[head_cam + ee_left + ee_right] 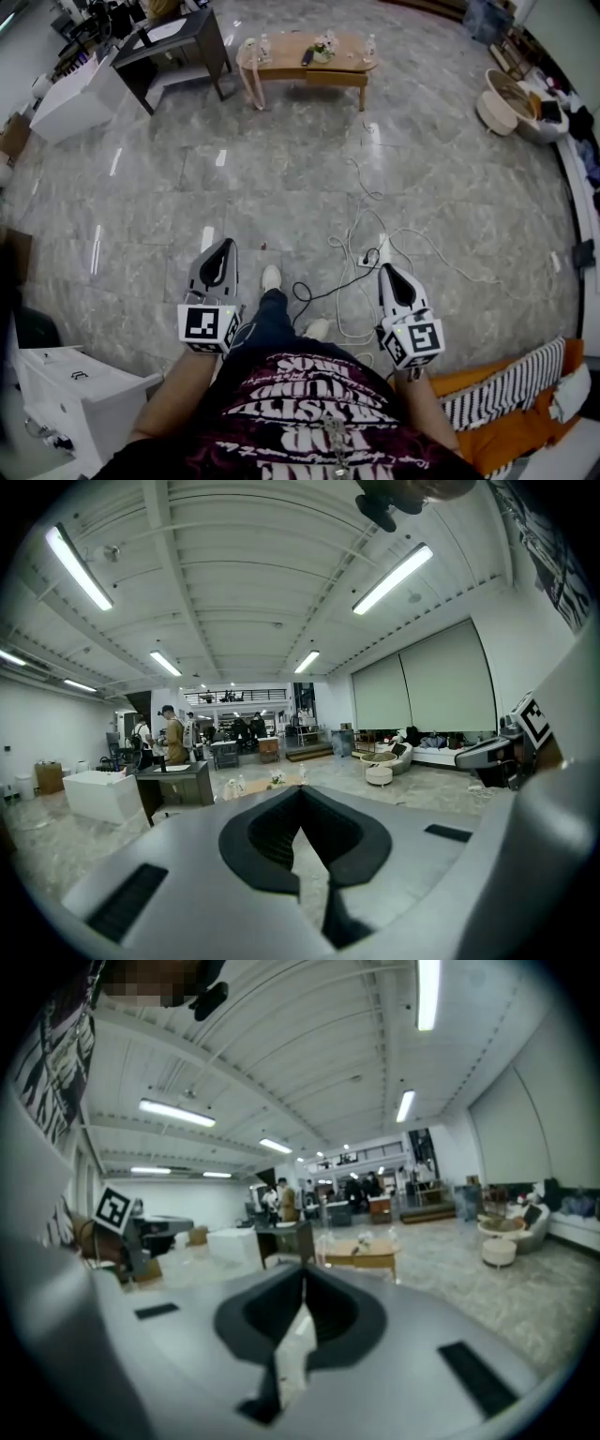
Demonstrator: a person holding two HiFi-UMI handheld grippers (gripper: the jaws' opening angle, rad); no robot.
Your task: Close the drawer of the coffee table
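The wooden coffee table point(307, 58) stands far across the marble floor, with bottles and small items on top. Its drawer point(335, 78) shows as a box under the right half; at this distance I cannot tell how far out it stands. The table also shows small in the left gripper view point(272, 782) and in the right gripper view point(361, 1253). My left gripper point(223, 246) and right gripper point(385, 269) are held side by side in front of my body, far from the table. Both are shut with nothing between the jaws, as both gripper views show point(300, 789) point(304, 1274).
Cables and a power strip point(373, 255) lie on the floor ahead of my feet. A dark desk point(173, 47) and a white counter point(75, 98) stand left of the table. A white cabinet point(66, 375) is near left, an orange sofa point(506, 398) near right.
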